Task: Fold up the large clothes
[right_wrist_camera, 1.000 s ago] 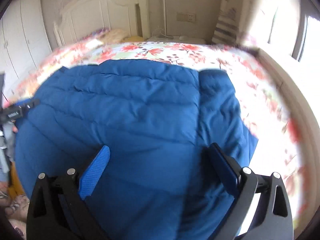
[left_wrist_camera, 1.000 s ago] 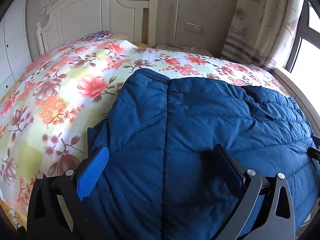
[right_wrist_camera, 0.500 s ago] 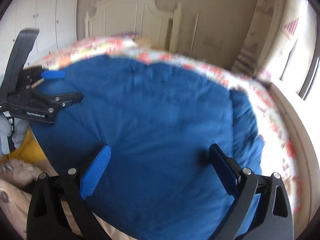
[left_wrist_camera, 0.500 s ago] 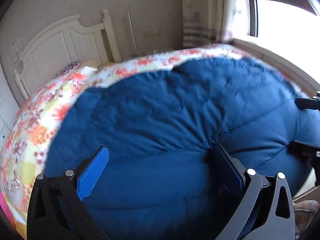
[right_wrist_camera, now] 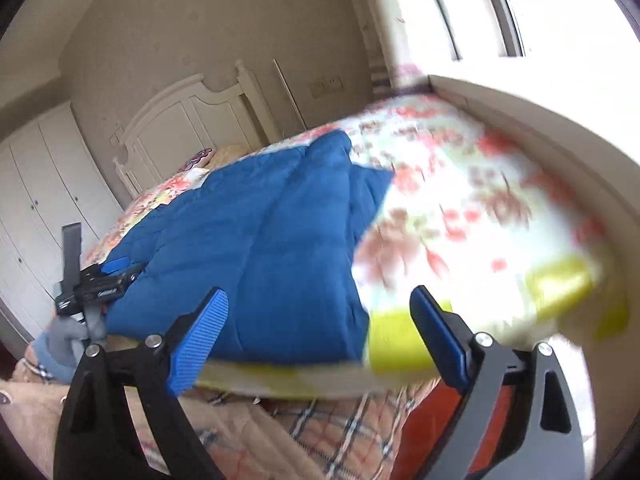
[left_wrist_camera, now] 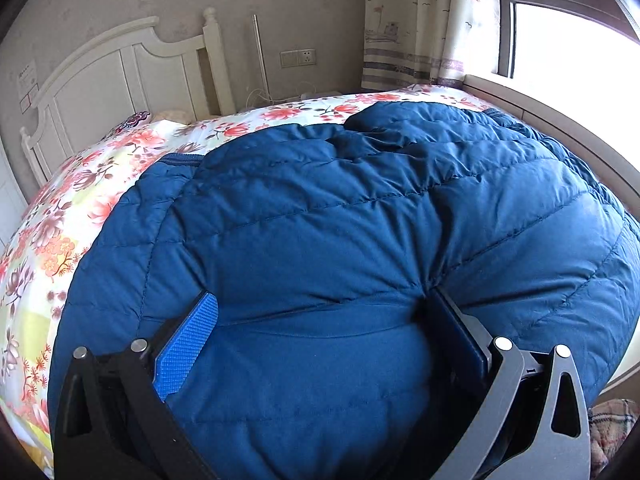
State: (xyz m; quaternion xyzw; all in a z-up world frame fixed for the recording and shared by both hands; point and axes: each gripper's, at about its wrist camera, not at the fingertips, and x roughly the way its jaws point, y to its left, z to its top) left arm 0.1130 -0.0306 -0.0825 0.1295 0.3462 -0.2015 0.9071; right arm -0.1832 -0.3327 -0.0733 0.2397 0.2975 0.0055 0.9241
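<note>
**Left wrist view: blue jacket bunched in the left gripper, right gripper out past the bed's corner**

In the left wrist view a blue quilted jacket (left_wrist_camera: 360,216) covers most of the floral bedspread (left_wrist_camera: 72,208), its near hem bulging up between the fingers of the left gripper (left_wrist_camera: 320,320). The right-hand pad digs into the padding, where seams pucker toward it; the left-hand pad lies against the fabric, so the jaws look clamped on a wide fold. A ribbed cuff or collar edge shows at the jacket's upper left.

The right wrist view gives what that one cannot: the jacket (right_wrist_camera: 256,248) seen from the side, lying flat toward the left half of the bed, with the left gripper (right_wrist_camera: 120,268) biting its near-left edge and a grey-gloved hand (right_wrist_camera: 68,332) below it. The right gripper (right_wrist_camera: 318,316) hangs over the bed's near corner with its jaws wide and closing; between them lie only the jacket's corner and blurred bedspread (right_wrist_camera: 472,200), and neither pad presses on anything.

A white label on the left gripper's body carries lettering too small to read. A paper notice (left_wrist_camera: 28,84) on the wall beside the white headboard (left_wrist_camera: 120,76) is likewise illegible.

The bedspread's right part is smeared by motion. Plaid cloth (right_wrist_camera: 280,428) fills the lower edge, its nature unclear.
</note>
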